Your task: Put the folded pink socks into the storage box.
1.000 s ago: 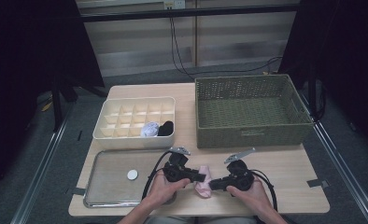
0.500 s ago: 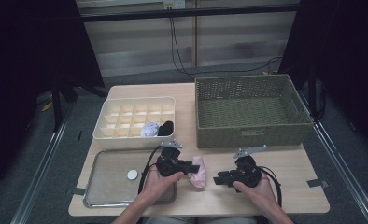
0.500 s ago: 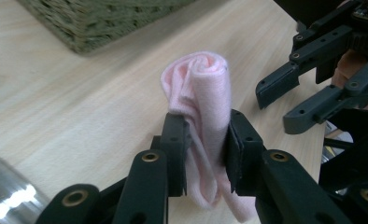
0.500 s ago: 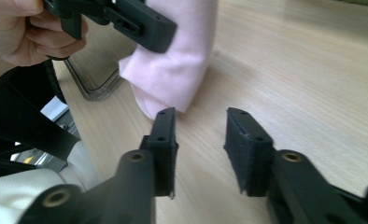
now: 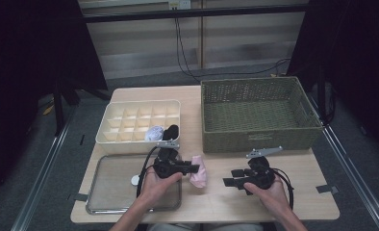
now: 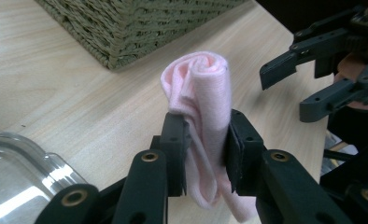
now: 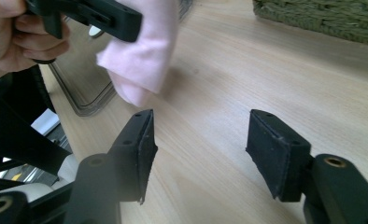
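My left gripper (image 6: 205,144) is shut on a rolled pink cloth (image 6: 198,93), pinching it across the middle a little above the wooden table. In the high view the cloth (image 5: 198,173) hangs from the left gripper (image 5: 195,168) at the table's front centre, beside the tray. My right gripper (image 5: 227,183) sits to its right, apart from the cloth. Its jaws have just been opening and now stand wide with nothing between them (image 7: 201,149). The cloth (image 7: 142,60) shows ahead of them to the upper left.
A green wicker basket (image 5: 255,139) stands at the back right. A cream divided box (image 5: 139,102) at the back left holds a pale bundle (image 5: 154,133) and a black one (image 5: 170,131). A clear tray (image 5: 115,192) with a small white disc (image 5: 135,180) lies front left.
The right gripper has let go of the pink cloth, opened, and drawn back to the right. The left gripper has kept the cloth and shifted slightly left and up.
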A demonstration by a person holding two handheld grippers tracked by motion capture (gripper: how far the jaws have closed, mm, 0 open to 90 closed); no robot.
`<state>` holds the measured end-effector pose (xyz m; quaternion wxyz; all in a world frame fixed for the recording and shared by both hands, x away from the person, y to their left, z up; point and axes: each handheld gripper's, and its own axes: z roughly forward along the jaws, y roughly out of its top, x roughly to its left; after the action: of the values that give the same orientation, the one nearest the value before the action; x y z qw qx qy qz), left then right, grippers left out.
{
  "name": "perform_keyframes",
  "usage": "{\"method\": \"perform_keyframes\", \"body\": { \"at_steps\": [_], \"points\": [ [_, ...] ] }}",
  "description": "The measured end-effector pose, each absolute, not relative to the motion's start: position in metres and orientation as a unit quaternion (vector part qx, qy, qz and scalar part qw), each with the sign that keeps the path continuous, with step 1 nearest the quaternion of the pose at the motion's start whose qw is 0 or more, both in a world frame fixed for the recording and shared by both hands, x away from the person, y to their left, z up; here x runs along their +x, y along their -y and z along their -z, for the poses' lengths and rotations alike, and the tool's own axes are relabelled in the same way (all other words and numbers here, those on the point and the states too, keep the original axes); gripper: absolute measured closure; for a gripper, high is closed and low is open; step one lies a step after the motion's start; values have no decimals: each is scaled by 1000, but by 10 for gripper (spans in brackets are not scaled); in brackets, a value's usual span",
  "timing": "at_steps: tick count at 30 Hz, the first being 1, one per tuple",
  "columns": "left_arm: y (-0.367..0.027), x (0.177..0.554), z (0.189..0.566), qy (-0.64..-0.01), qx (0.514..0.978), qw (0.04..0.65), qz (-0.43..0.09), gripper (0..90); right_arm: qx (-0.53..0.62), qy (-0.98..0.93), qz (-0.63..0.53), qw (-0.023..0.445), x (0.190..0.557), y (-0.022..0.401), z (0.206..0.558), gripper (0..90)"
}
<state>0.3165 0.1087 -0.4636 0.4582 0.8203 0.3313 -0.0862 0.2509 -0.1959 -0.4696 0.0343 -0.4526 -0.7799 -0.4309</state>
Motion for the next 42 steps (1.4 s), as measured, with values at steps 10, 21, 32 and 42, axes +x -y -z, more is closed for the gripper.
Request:
{"method": "perform_keyframes", "body": {
  "at_steps": [10,21,32,42],
  "points": [
    [-124,317,456,-339,817,460,72,713,-452,779,433,31,253,199,470,363],
    [-133,313,451,-339,821,455,60,712,-462,773,434,5,251,209,465,325],
    [-156,314,432,-347,812,468,40,711,-447,773,450,9,251,211,462,250],
    [-186,319,420,-370,804,466,15,709,-458,770,444,5,249,208,462,261]
  ]
}}
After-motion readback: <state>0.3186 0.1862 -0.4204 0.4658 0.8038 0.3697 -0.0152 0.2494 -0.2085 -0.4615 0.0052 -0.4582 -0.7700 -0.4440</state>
